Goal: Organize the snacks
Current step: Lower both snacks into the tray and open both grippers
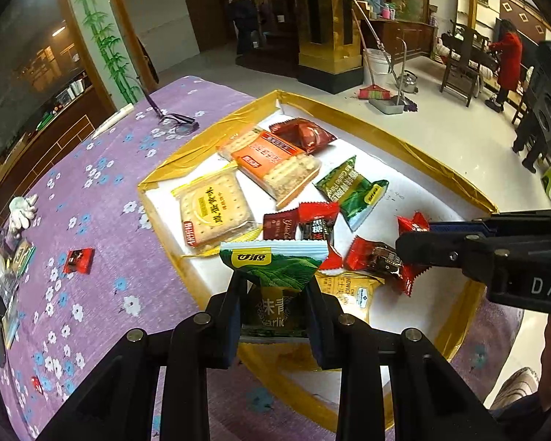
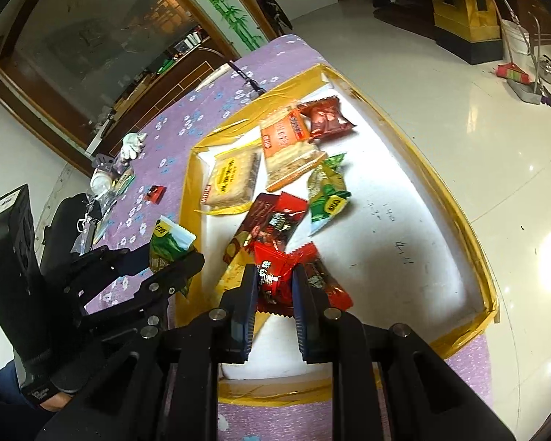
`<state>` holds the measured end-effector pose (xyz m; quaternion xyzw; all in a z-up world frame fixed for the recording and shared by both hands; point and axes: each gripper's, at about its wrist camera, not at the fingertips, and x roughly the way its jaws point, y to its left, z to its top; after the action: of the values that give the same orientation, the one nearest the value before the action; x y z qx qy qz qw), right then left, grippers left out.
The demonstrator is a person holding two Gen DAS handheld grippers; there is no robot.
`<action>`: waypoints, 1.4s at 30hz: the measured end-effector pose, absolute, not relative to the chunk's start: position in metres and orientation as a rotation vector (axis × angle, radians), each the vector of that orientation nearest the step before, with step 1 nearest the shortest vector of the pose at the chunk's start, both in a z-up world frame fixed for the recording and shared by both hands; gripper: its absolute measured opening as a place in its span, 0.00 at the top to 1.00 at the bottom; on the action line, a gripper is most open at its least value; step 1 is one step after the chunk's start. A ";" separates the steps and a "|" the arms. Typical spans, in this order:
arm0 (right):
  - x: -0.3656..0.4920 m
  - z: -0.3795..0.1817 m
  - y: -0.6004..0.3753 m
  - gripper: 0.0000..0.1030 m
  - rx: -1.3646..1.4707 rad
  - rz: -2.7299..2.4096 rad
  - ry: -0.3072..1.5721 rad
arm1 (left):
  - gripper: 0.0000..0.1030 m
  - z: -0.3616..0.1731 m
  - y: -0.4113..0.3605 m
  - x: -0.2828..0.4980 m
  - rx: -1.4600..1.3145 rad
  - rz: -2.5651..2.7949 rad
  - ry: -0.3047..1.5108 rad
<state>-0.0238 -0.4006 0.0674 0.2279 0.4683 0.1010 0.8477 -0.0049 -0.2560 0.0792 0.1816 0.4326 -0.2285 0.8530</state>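
Tray's [image 2: 455, 217] bare right half beside snacks [image 2: 275, 220]

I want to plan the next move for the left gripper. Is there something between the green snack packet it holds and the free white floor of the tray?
Partly. The left gripper holds the green packet above the tray's near edge. Straight ahead lie red candy packets and the yellow cracker pack. The right gripper is closed on a red candy beside it. The white floor farther right is open.

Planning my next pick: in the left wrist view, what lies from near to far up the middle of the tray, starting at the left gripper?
Left gripper shut on green snack packet → dark brown bar → orange cracker pack → dark red packet → tray's far gold rim.
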 end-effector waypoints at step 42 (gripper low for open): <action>-0.001 0.036 -0.417 0.83 0.418 0.058 1.045 | 0.70 0.049 -0.303 0.012 0.472 -0.542 0.868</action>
<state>-0.0010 -0.4169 0.0363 0.1979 0.4953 0.0276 0.8454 0.0124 -0.3026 0.0495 0.2235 0.4115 -0.2568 0.8455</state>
